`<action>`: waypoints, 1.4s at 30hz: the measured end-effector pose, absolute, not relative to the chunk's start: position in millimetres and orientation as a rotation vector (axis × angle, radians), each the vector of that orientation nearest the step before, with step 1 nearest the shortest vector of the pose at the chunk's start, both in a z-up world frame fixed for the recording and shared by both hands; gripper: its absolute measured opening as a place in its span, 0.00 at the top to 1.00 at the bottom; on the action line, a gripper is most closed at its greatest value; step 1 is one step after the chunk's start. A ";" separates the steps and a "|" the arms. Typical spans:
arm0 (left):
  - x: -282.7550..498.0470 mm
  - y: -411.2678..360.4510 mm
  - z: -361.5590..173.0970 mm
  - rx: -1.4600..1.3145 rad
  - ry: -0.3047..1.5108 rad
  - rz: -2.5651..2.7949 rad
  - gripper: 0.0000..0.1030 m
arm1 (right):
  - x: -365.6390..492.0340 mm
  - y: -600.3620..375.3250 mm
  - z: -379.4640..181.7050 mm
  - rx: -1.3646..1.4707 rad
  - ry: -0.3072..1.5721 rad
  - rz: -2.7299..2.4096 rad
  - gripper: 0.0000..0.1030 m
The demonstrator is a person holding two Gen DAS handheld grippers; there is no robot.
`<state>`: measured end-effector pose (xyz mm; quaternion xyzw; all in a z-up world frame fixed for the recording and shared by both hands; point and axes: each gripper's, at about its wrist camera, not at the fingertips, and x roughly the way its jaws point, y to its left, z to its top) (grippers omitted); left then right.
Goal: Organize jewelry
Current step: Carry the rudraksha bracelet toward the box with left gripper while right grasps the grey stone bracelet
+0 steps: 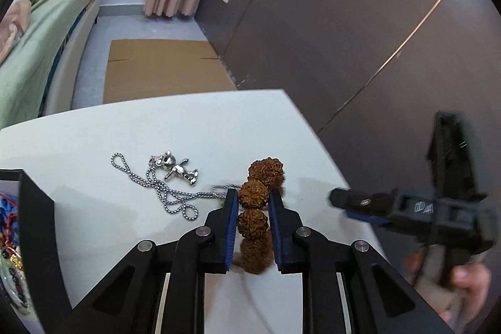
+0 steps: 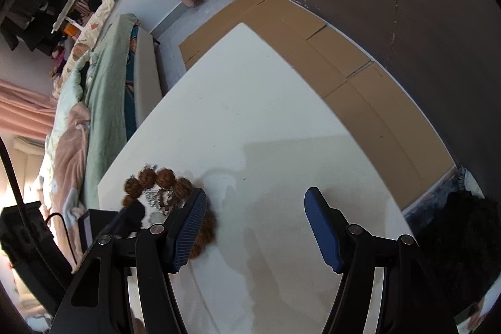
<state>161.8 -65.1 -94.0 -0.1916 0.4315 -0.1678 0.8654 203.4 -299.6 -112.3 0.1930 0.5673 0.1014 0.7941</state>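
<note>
Your left gripper [image 1: 252, 197] had its blue ribbed fingers [image 1: 231, 227] drawn in narrow around the bracelet of knobbly brown seed beads [image 1: 254, 208], the pads touching a rough, wrinkled bead on both sides. The bracelet lay on the smooth white table [image 1: 125, 133], its strand running back between the fingers toward six o'clock, with two more beads past the tips at twelve. At about ten o'clock from those tips rested the silver rope-textured chain [image 1: 162, 193], coiled in loose loops, with its shiny metal figure pendant [image 1: 177, 169]. The corner of a black box [image 1: 34, 202] stood at the left edge, colourful beaded items inside it.

Your right gripper [image 2: 256, 199] hung with its fingers wide apart and only bare tabletop between them. In that view the bracelet curved at about nine o'clock, partly behind the left pad [image 2: 188, 233]. In the left wrist view, your right hand [image 1: 469, 284] showed blurred at four o'clock.
</note>
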 end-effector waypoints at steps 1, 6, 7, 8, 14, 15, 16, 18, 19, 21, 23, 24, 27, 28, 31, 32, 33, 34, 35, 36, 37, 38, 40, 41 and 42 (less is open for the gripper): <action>162.7 -63.7 -90.2 -0.415 0.897 -0.363 0.81 | 202.6 -296.4 -111.0 0.411 1.217 0.228 0.35; 150.7 -46.0 -69.2 -0.480 0.848 -0.415 0.81 | 201.2 -277.5 -106.6 0.357 1.200 0.255 0.36; 148.8 -42.0 -66.3 -0.484 0.838 -0.409 0.81 | 201.5 -272.9 -107.2 0.353 1.203 0.265 0.39; 147.4 -37.5 -62.9 -0.487 0.826 -0.397 0.81 | 201.6 -269.1 -108.2 0.348 1.208 0.272 0.43; 138.9 1.8 -51.2 -0.518 0.787 -0.301 0.81 | 205.1 -244.9 -116.9 0.294 1.230 0.293 0.56; 138.3 5.6 -50.9 -0.521 0.787 -0.289 0.81 | 205.7 -240.2 -118.2 0.280 1.230 0.292 0.56; 137.2 10.5 -50.5 -0.525 0.786 -0.279 0.81 | 206.3 -234.4 -119.8 0.261 1.231 0.288 0.57; 135.5 20.3 -49.1 -0.536 0.782 -0.263 0.81 | 206.6 -225.1 -123.1 0.229 1.234 0.281 0.61; 134.7 24.7 -48.1 -0.540 0.779 -0.252 0.81 | 206.8 -218.6 -125.2 0.210 1.239 0.279 0.66; 133.2 29.8 -45.7 -0.535 0.772 -0.228 0.81 | 204.9 -207.9 -128.7 0.167 1.240 0.270 0.68; 130.0 35.0 -43.1 -0.532 0.766 -0.203 0.81 | 202.2 -195.9 -131.1 0.093 1.232 0.251 0.69; 129.9 38.0 -41.6 -0.534 0.763 -0.198 0.81 | 201.0 -190.6 -132.5 0.065 1.231 0.245 0.69; 125.0 47.0 -37.2 -0.543 0.748 -0.183 0.81 | 195.7 -178.2 -132.2 -0.020 1.206 0.219 0.70; 121.8 50.5 -36.1 -0.542 0.743 -0.178 0.81 | 193.6 -174.6 -131.9 -0.056 1.197 0.205 0.71; 113.0 57.7 -31.6 -0.539 0.727 -0.155 0.81 | 187.4 -166.8 -131.4 -0.161 1.165 0.163 0.89; 111.0 60.9 -30.4 -0.540 0.720 -0.146 0.81 | 186.6 -167.0 -130.8 -0.166 1.164 0.171 0.89; 107.2 64.5 -28.5 -0.544 0.710 -0.131 0.81 | 186.2 -170.7 -129.8 -0.152 1.170 0.176 0.89; 102.4 68.3 -26.3 -0.547 0.698 -0.114 0.81 | 186.4 -177.8 -127.3 -0.115 1.174 0.179 0.89; 97.1 71.8 -23.9 -0.546 0.688 -0.100 0.81 | 186.2 -184.9 -122.5 -0.072 1.168 0.192 0.89; 94.4 73.7 -22.1 -0.543 0.681 -0.092 0.81 | 185.3 -190.8 -118.2 -0.043 1.160 0.203 0.89; 90.2 76.6 -19.6 -0.541 0.671 -0.082 0.81 | 183.7 -197.6 -111.4 -0.009 1.145 0.217 0.89; 86.4 79.9 -17.2 -0.541 0.661 -0.074 0.81 | 182.2 -201.6 -106.1 0.019 1.131 0.230 0.89; 80.7 85.2 -13.9 -0.539 0.644 -0.058 0.81 | 178.3 -212.7 -96.1 0.089 1.106 0.255 0.89; 77.8 87.8 -12.7 -0.535 0.637 -0.048 0.81 | 176.4 -218.4 -92.6 0.124 1.098 0.265 0.89; 74.6 90.4 -11.6 -0.531 0.630 -0.036 0.81 | 175.9 -222.0 -91.1 0.153 1.093 0.273 0.89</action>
